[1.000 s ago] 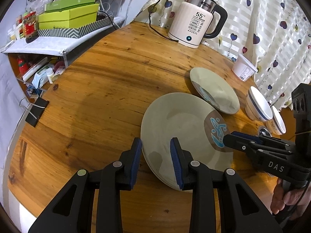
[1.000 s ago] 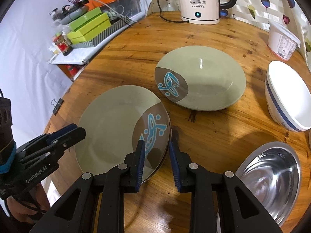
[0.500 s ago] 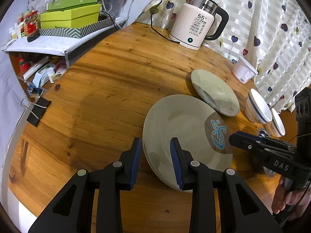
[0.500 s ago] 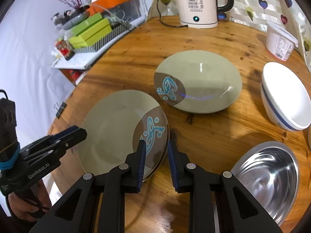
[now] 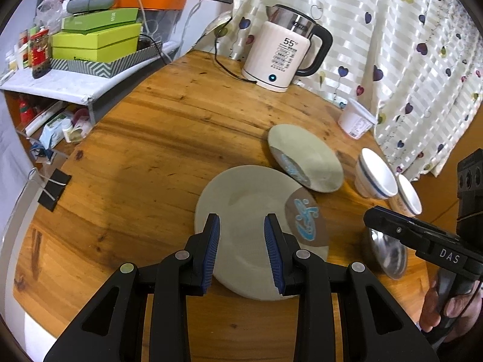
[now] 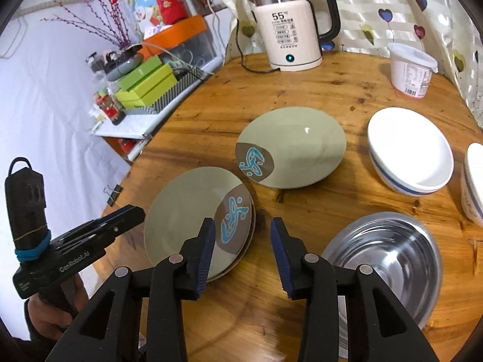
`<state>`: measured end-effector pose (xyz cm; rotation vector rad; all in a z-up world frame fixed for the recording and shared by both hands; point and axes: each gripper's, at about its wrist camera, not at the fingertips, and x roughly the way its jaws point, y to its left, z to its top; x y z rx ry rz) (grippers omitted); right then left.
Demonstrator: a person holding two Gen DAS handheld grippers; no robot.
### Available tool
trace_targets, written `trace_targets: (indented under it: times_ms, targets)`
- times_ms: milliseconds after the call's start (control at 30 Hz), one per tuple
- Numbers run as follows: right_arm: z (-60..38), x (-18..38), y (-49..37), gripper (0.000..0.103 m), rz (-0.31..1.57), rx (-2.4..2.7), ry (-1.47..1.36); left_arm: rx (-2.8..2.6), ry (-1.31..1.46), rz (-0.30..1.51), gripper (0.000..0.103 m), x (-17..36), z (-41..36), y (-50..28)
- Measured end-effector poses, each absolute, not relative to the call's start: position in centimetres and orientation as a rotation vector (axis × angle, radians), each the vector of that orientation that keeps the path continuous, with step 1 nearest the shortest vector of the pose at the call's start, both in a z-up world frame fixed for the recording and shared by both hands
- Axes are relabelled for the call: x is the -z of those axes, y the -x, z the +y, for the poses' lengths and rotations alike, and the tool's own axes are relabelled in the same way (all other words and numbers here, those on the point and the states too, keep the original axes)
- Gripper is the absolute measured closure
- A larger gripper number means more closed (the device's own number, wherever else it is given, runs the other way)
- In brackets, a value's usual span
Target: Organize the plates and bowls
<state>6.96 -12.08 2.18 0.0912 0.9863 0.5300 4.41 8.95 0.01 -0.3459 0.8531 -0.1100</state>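
Plates stacked at the near edge of the round tabletop (image 6: 347,96) lie free as the right gripper (image 6: 241,253) lifts away, its jaws having just opened with nothing between them. The stacked plates (image 6: 193,220) appear set down and released. The left gripper (image 5: 241,253) hovers over the same stack, jaws partly open and gripping nothing. A third green plate (image 6: 299,147), two white bowls (image 6: 410,154) and a steel bowl (image 6: 389,250) remain unsorted nearby, likely next.
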Motion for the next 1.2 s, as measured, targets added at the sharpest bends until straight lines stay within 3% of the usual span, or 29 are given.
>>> trace_targets:
  times_ms: [133, 200, 267, 1067, 1200]
  targets:
    - [-12.5, -2.6, -6.8, 0.065, 0.977, -0.520, -0.099, 0.131, 0.350, 0.851, 0.070, -0.2, 8.6, -4.6]
    - [-12.8, -2.7, -6.9, 0.065, 0.977, -0.512, -0.107, 0.135, 0.348, 0.851, 0.059, -0.3, 8.5, -4.7]
    - [-13.1, -2.8, -6.8, 0.065, 0.977, -0.507, -0.111, 0.137, 0.341, 0.849, 0.055, -0.4, 8.4, -4.7]
    - [-14.3, -3.1, -7.3, 0.065, 0.972, -0.459, -0.150, 0.159, 0.241, 0.828, 0.054, -1.9, 6.1, -5.9]
    - [-14.4, -3.1, -7.5, 0.065, 0.972, -0.453, -0.154, 0.157, 0.244, 0.825, 0.044, -2.0, 6.2, -6.1]
